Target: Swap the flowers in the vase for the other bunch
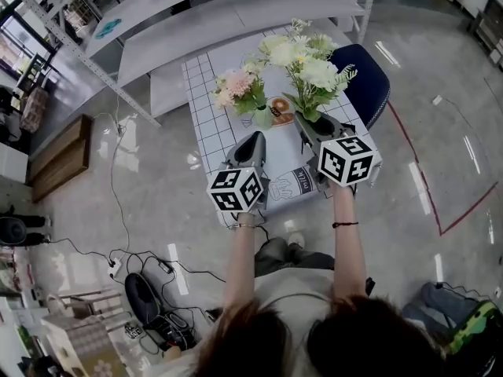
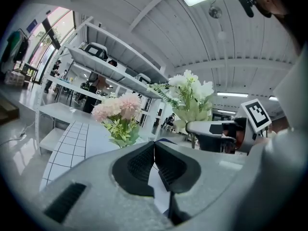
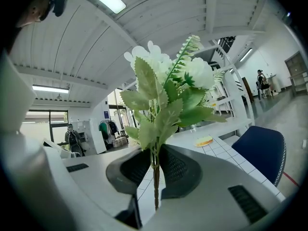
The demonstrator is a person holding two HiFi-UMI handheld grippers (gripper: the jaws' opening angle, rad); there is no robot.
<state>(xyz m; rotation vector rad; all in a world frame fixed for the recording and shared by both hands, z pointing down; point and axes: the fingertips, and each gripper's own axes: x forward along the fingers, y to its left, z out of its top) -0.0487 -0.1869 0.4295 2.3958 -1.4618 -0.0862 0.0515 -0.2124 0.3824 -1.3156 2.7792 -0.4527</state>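
Observation:
A bunch of pink flowers [image 1: 236, 85] stands in a small pale green vase [image 1: 262, 117] on the grid-patterned table [image 1: 206, 104]. My right gripper [image 1: 310, 121] is shut on the stems of a bunch of white flowers [image 1: 302, 57] and holds it upright just right of the vase. In the right gripper view the stems [image 3: 155, 172] run down between the ribbed pads. My left gripper [image 1: 251, 140] is shut with nothing in it, just short of the vase. Ahead of its closed jaws in the left gripper view are the pink flowers [image 2: 118, 112] and the white bunch [image 2: 190, 93].
A blue chair [image 1: 363, 81] stands at the table's right side. An orange round thing [image 1: 280, 108] lies beside the vase, and a printed sheet [image 1: 291, 185] lies at the near edge. Grey shelving [image 1: 196, 6] runs behind the table. Cables trail on the floor at left.

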